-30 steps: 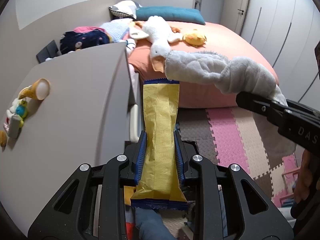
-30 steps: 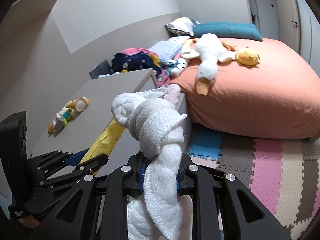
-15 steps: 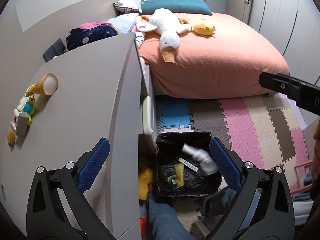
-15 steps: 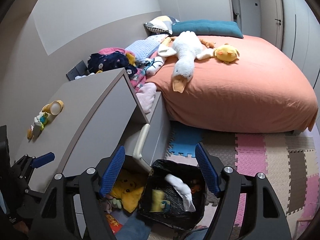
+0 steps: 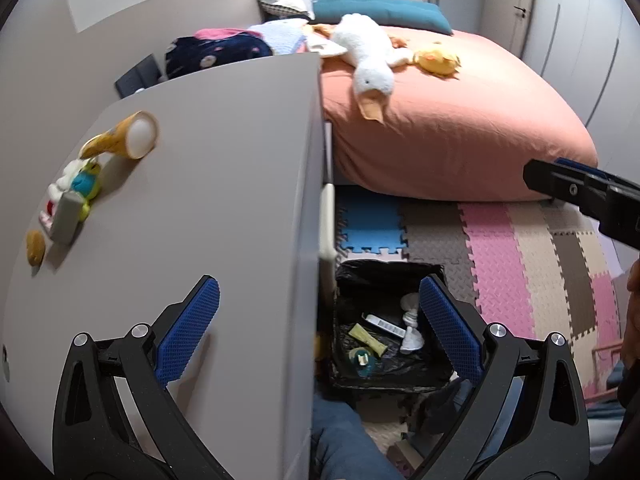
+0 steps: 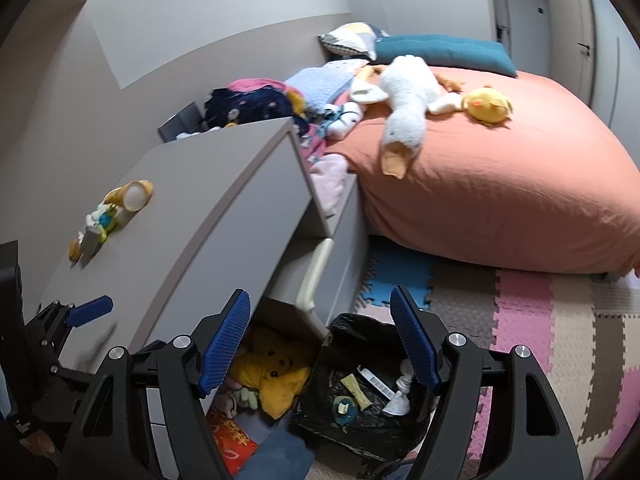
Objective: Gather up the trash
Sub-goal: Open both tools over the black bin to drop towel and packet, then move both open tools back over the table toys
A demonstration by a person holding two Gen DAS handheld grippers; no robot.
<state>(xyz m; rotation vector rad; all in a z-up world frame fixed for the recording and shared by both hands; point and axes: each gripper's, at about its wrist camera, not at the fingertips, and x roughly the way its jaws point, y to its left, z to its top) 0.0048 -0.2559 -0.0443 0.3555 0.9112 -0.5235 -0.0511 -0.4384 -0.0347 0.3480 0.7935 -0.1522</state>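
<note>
A bin lined with a black bag stands on the floor beside the grey dresser. In it lie a yellow wrapper, a knotted white cloth, a white strip and a teal item. My left gripper is open and empty, above the dresser edge and the bin. My right gripper is open and empty above the bin. On the dresser top lie a yellow tube and small toys.
A bed with an orange cover holds a white goose plush and a yellow chick plush. An open low drawer holds a yellow plush. Coloured foam mats cover the floor. Clothes are piled behind the dresser.
Both grippers opened: the left let go of the yellow wrapper and the right let go of the knotted white cloth. Both things now lie in the black bin.
</note>
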